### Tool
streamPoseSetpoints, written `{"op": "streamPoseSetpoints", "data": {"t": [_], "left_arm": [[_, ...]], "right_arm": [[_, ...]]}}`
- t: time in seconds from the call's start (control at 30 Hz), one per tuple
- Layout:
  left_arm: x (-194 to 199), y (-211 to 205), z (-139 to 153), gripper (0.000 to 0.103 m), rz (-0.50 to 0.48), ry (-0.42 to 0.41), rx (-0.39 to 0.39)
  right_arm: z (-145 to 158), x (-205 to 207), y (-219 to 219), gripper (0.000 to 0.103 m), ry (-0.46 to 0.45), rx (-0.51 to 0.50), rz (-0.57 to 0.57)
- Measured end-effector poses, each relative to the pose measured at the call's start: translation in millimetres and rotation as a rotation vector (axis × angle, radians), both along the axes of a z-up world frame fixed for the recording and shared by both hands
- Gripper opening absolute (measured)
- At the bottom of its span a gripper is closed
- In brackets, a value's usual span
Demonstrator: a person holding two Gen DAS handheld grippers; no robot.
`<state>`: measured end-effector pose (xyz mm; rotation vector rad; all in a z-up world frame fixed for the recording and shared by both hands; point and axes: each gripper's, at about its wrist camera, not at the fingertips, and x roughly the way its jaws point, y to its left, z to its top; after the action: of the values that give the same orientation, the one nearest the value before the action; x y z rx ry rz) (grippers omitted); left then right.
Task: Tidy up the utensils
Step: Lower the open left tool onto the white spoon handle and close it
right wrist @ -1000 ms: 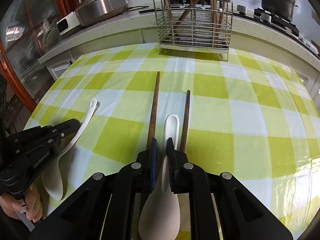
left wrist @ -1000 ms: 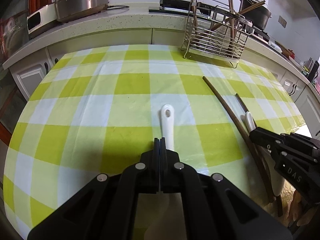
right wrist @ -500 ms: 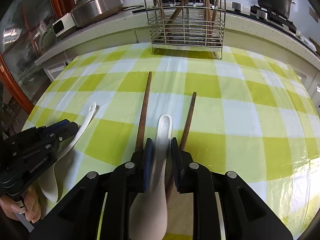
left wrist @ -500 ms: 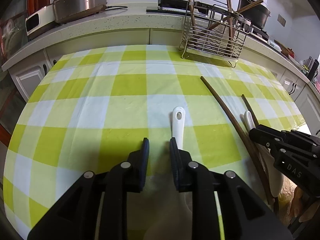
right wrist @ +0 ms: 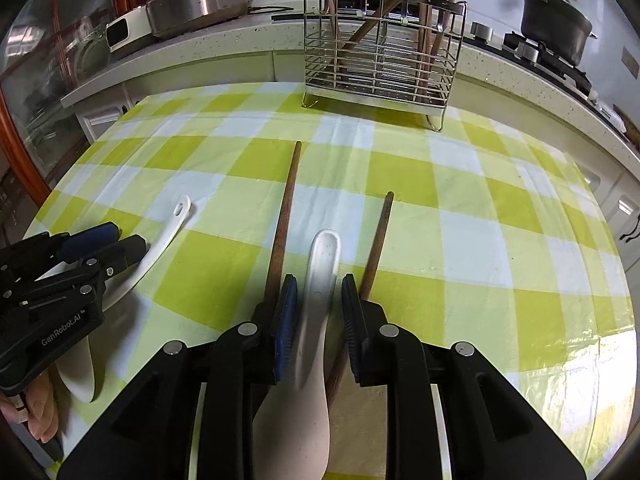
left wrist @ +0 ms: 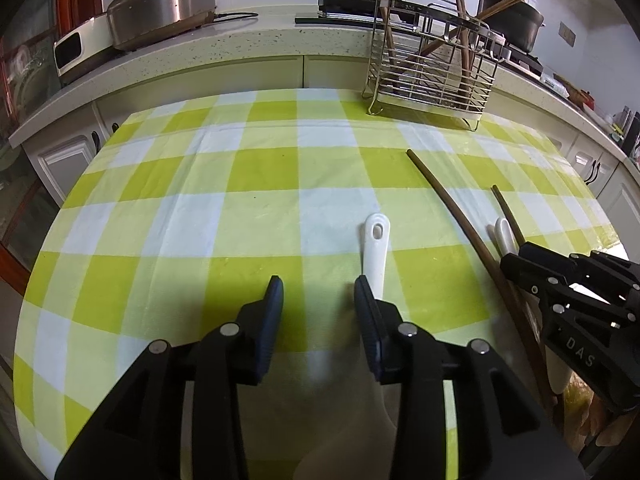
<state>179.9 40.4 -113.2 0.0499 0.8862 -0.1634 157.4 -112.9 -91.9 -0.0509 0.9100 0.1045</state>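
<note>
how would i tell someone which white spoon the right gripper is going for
On the green-and-white checked tablecloth, in front of the wire utensil rack, two wooden handles lie side by side: a long one and a shorter one. The white ceramic spoon lies between them. Unlike the white plastic rice paddle off to the left, its handle end has no hanging hole.

On the table (right wrist: 500,216), a wire rack (right wrist: 380,64) is standing at the far edge with several utensils leaning in it. Nearer, a ceramic spoon (right wrist: 320,280) is lying between two wooden handles (right wrist: 286,216), all pointing toward the rack. Well to their left, a rice paddle (right wrist: 160,248) is lying, angled. Behind the table, a countertop (right wrist: 200,56) is carrying an electric cooker (right wrist: 196,4) at left and a pot (right wrist: 556,24) at right.
</note>
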Motion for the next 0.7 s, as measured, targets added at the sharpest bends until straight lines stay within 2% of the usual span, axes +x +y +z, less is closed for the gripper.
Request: {"op": "streamPoseSetpoints", "data": {"t": [0.27, 0.37, 0.43, 0.5, 0.67, 0.7], "left_arm": [[-8.5, -10.5, 15.2, 0.036, -0.055, -0.042, -0.020], [-2.4, -26.0, 11.4, 0.036, -0.110, -0.013, 0.020], [1.2, -31.8, 4.2, 0.036, -0.137, 0.022, 0.019], [0.6, -36.6, 0.6, 0.036, -0.148, 0.013, 0.038], [-4.3, -42.7, -2.1, 0.021, -0.181, 0.003, 0.052], [-4.9, -41.8, -2.4, 0.012, -0.178, 0.002, 0.052]], "right_arm": [[0.4, 0.5, -4.7, 0.020, 0.005, 0.033, 0.001], [0.5, -0.5, -5.4, 0.020, 0.004, 0.040, 0.001], [0.6, -1.0, -5.4, 0.020, 0.004, 0.040, 0.002], [0.5, -0.7, -5.2, 0.020, 0.002, 0.037, 0.004], [-0.3, -2.2, -3.5, 0.020, -0.006, 0.031, 0.007], [-0.1, -2.5, -3.4, 0.017, -0.007, 0.033, 0.009]]}}
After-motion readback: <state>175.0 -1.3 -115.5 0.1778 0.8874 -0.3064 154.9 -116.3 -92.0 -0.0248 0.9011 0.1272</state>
